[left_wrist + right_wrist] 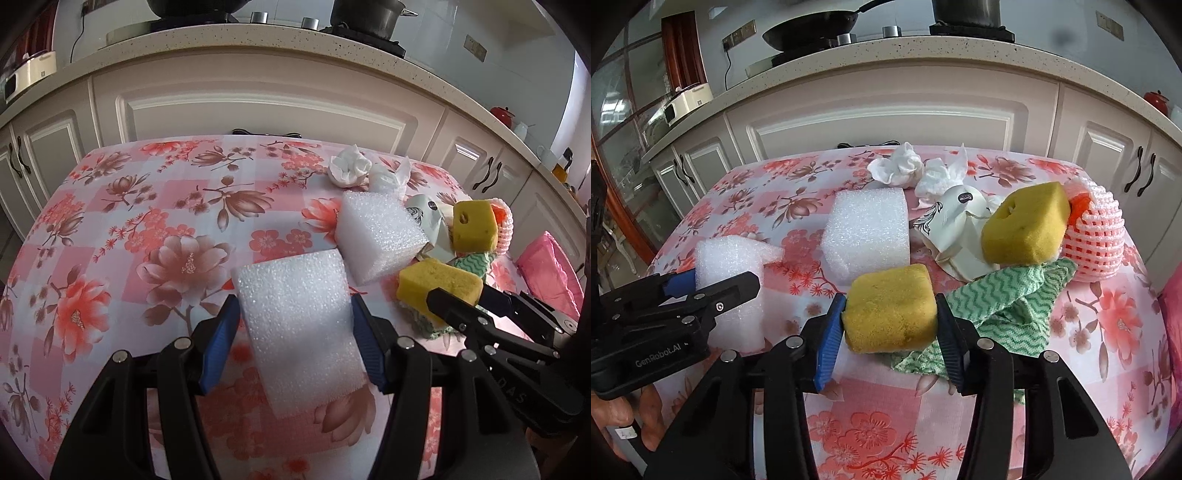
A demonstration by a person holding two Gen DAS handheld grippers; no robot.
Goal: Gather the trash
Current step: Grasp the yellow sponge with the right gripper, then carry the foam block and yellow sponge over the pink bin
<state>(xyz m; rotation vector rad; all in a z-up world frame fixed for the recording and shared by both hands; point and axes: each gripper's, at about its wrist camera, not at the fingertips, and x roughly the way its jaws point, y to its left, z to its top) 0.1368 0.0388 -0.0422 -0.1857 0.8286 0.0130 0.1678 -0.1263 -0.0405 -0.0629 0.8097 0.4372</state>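
Early going: the left gripper (295,332) pinched a white foam block (299,332), the right gripper (890,321) a yellow sponge (890,308); tissues (897,168), a second foam block (868,232) and the green cloth (1015,295) lay uncollected on the surface (129,229).

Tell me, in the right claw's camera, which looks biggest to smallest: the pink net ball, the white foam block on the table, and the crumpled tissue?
1. White foam block, largest.
2. Pink net ball, a little smaller; it sits about as far away, so this seems fair.
3. Crumpled tissue, smallest, though it lies farther back.
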